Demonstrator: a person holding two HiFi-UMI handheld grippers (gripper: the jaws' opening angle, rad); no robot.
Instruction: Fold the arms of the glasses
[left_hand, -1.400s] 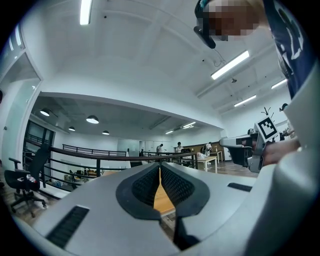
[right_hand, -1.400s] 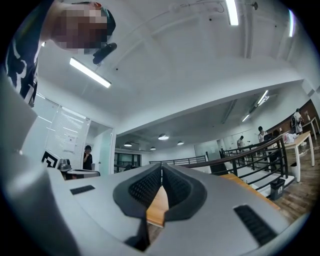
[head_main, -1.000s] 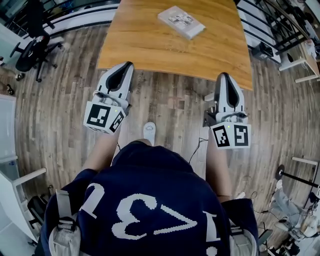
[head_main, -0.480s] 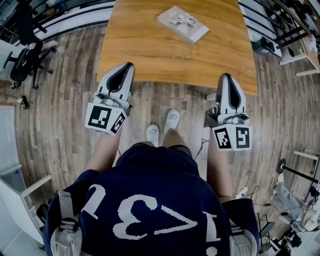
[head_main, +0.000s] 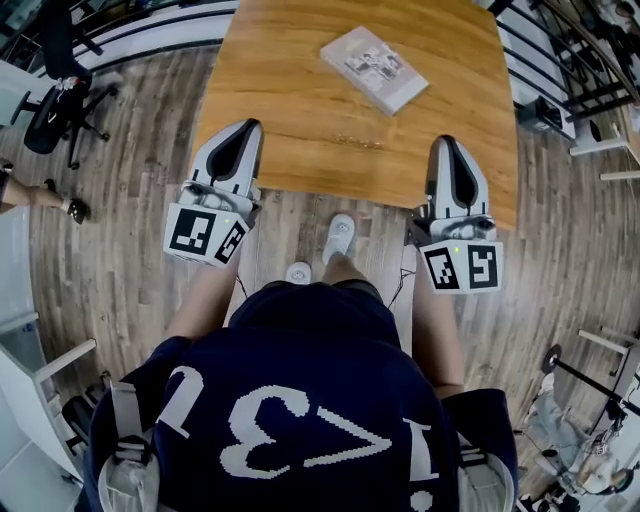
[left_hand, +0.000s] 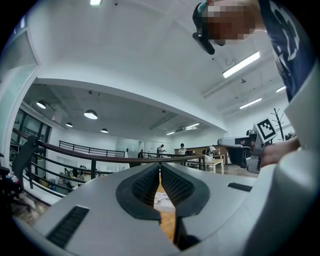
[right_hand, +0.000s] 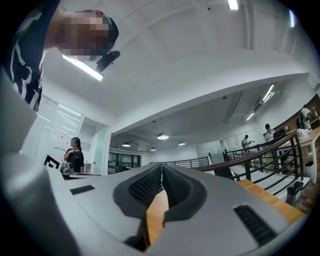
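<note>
A wooden table (head_main: 290, 80) stands ahead of me. Near its front edge lies a faint, thin, clear-looking thing (head_main: 358, 141); it is too small to tell if it is the glasses. My left gripper (head_main: 243, 130) is shut and empty, its tip just over the table's near left edge. My right gripper (head_main: 447, 146) is also shut and empty, over the near right edge. In the left gripper view the left gripper (left_hand: 160, 168) has its pads together, with a strip of table beyond. The right gripper view shows the right gripper (right_hand: 161, 169) the same way.
A flat pale box (head_main: 375, 68) lies toward the table's far side. My feet (head_main: 338, 238) are on the plank floor just short of the table. A black office chair (head_main: 55, 100) stands far left, and railings run behind and to the right.
I have stepped forward. The table has come nearer, and both gripper tips now reach over its front edge instead of hanging before it. Both jaws stayed shut.
</note>
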